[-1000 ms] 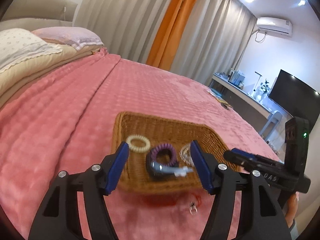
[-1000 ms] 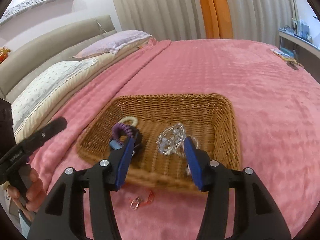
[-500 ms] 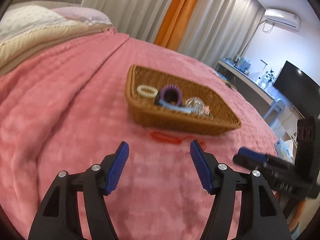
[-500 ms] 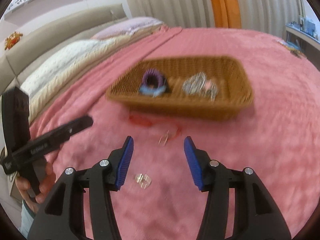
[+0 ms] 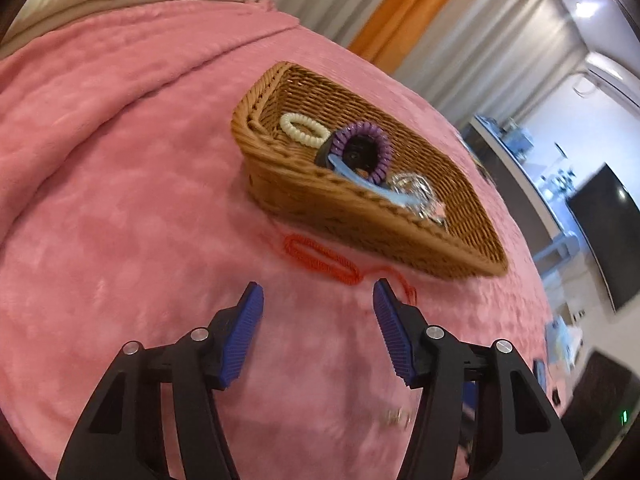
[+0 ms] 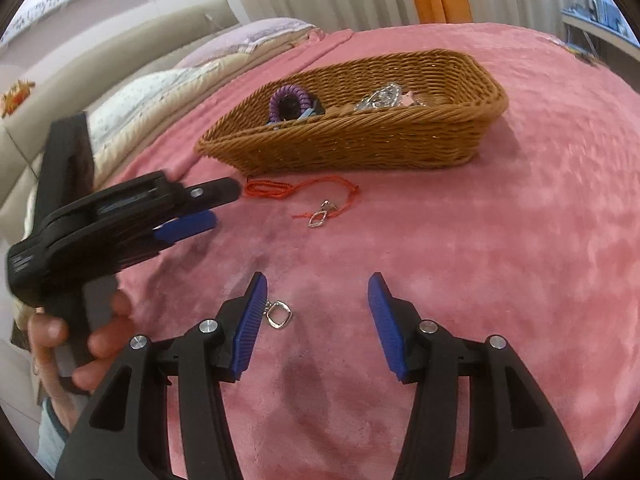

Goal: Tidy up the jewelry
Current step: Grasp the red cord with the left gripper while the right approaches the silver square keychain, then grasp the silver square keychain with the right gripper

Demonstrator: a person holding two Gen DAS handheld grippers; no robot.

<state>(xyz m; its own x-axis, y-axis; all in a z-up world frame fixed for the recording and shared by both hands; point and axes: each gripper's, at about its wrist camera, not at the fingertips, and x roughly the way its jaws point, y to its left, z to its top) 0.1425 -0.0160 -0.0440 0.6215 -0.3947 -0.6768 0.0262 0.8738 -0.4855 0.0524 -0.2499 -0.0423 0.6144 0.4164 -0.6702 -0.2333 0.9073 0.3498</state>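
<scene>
Lower the wide-open right gripper (image 6: 316,304) squarely over the small silver charm (image 6: 279,315) at lower centre, beside the left pad, then close gently, pinching metal, not blanket (image 6: 520,240)

A brown woven basket (image 6: 360,144) sits on the pink blanket in the upper middle of the right wrist view. Inside it lie a cream coil hair tie (image 5: 302,129), a purple coil hair tie (image 5: 366,148), a light blue band (image 5: 360,182) and some shiny silver jewelry (image 6: 382,98). Just in front of the basket, a red string bracelet (image 6: 276,190) lies flat with a small silver charm (image 6: 320,216) on it. Lower down, near the middle of the frame, lies a little silver square ring charm (image 6: 279,315).
</scene>
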